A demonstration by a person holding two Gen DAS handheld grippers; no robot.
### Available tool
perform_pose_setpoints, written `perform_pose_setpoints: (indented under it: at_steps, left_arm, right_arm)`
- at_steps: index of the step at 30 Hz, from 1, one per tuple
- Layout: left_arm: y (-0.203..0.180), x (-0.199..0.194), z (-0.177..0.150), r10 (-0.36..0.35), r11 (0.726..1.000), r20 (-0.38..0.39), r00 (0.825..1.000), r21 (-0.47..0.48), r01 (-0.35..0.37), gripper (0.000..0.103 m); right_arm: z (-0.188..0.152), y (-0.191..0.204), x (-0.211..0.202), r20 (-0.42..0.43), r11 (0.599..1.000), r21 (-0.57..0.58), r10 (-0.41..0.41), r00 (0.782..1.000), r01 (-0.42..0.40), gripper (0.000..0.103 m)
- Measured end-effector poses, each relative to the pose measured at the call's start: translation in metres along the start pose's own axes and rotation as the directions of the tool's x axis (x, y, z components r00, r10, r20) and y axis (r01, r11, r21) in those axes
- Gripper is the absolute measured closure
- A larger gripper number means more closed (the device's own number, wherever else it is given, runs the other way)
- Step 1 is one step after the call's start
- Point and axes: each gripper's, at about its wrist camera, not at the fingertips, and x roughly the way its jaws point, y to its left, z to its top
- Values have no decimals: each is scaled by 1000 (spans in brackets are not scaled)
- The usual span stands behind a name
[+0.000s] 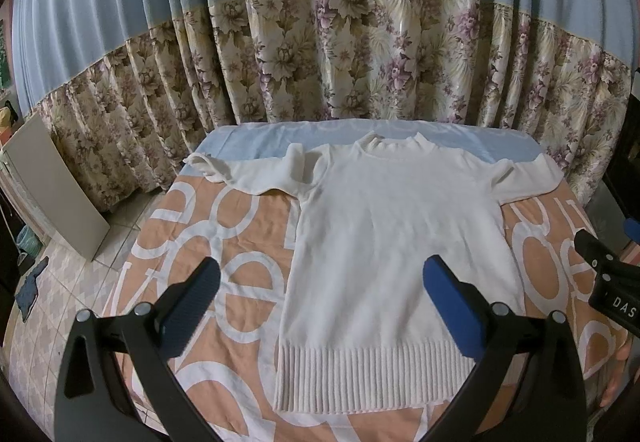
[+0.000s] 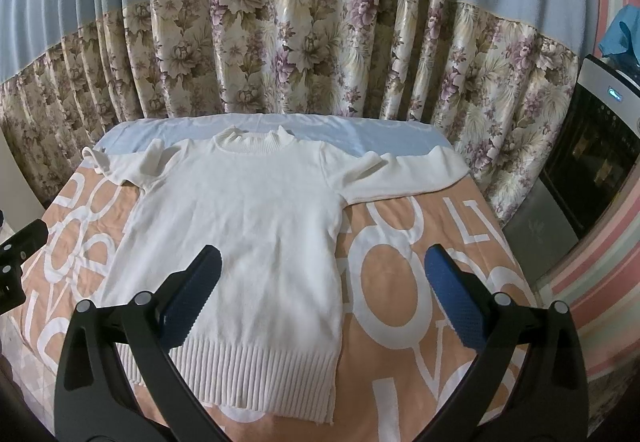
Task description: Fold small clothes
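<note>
- The white knit sweater point(image 1: 384, 242) lies flat and face up on the bed point(image 1: 224, 242), its long axis running from the ribbed hem point(image 1: 372, 378) at the near edge to the collar point(image 1: 394, 146) toward the far edge
- Both sleeves spread sideways toward the bed's side edges; the left sleeve point(image 1: 244, 172) is rumpled, the right sleeve point(image 2: 416, 172) smoother
- The left hand-held gripper point(image 1: 320, 296) hovers above the hem's left part, jaws spread wide, holding nothing
- The right hand-held gripper point(image 2: 322, 292) hovers over the hem's right side, likewise agape and empty
- Each seems about equally near its own hem corner, so either sleeve fold looks reachable
</note>
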Motion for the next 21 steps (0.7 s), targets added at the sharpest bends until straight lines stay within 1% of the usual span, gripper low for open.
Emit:
perform_pose_setpoints:
  at_steps: [21]
  left_arm:
    - [1, 2, -1, 0, 1000, -4, 1000, 2, 0, 1]
  right_arm:
    - [-1, 6, 4, -2, 1000, -5, -5, 1000, 5, 3]
